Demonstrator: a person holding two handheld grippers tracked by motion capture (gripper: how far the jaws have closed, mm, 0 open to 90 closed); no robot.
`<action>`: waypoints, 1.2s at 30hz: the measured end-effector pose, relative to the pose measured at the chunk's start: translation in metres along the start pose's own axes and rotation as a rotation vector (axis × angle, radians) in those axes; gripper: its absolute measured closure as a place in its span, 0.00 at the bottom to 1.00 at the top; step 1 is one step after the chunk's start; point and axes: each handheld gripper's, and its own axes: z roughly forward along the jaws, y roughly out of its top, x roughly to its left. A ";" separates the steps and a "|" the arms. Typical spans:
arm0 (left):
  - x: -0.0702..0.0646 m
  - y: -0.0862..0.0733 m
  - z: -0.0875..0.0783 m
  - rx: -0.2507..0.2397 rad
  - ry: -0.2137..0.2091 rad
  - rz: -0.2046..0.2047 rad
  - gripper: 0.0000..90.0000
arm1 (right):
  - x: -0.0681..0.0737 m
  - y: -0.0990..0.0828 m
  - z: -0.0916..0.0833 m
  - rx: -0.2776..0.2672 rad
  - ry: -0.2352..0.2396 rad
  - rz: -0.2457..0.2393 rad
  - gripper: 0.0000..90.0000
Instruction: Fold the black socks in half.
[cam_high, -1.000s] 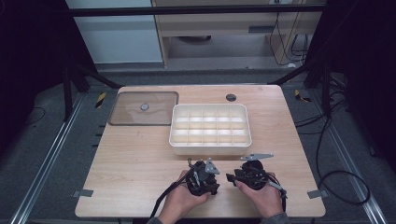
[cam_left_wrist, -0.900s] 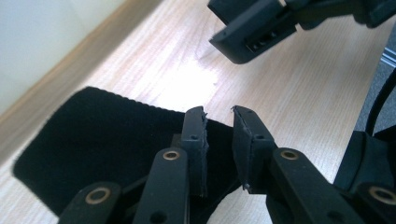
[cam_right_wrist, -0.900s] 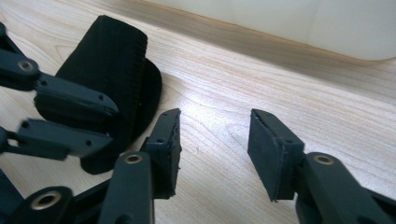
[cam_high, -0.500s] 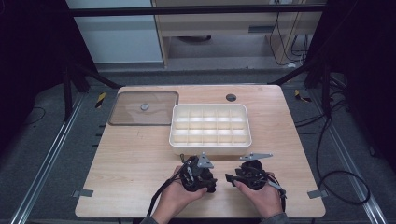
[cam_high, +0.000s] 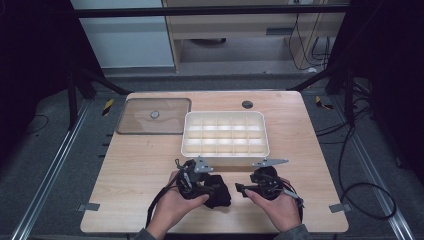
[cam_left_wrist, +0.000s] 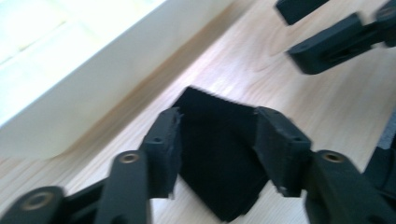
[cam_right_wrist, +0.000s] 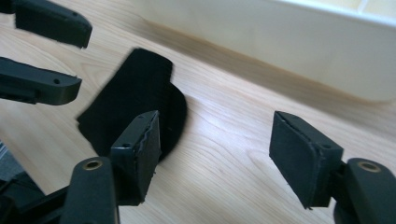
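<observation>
A small piece of black fabric (cam_high: 222, 197) lies flat on the wooden table (cam_high: 140, 165) near its front edge, between my two grippers. In the left gripper view the fabric (cam_left_wrist: 219, 154) shows in the gap of the left gripper (cam_left_wrist: 217, 123). Its jaws have just been opening and the pads stand clear of the cloth. In the right gripper view the fabric (cam_right_wrist: 135, 88) lies just beyond the left jaw of the right gripper (cam_right_wrist: 215, 126). Those jaws have also just been opening, with only bare wood between them. Both grippers (cam_high: 200, 182) (cam_high: 250, 189) point at each other.
A cream tray (cam_high: 225, 151) with several compartments stands just beyond the grippers; its wall (cam_left_wrist: 84, 79) (cam_right_wrist: 289, 42) is close in both gripper views. A clear brownish lid (cam_high: 154, 116) lies at the back left. A dark round hole (cam_high: 247, 104) is near the far edge.
Both grippers have opened their jaws. The left hand has drawn away to the left and lifted a little, leaving the black fabric on the table. The right hand has stayed in place.
</observation>
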 end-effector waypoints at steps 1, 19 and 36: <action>0.004 -0.001 -0.002 0.003 0.012 -0.017 0.49 | 0.003 0.003 0.000 0.000 0.003 0.000 0.36; 0.082 -0.072 -0.022 0.006 0.099 -0.145 0.09 | 0.030 0.027 0.031 0.019 0.046 0.036 0.42; 0.116 -0.120 -0.021 -0.032 0.166 -0.241 0.09 | 0.038 0.036 0.056 0.084 0.031 0.047 0.42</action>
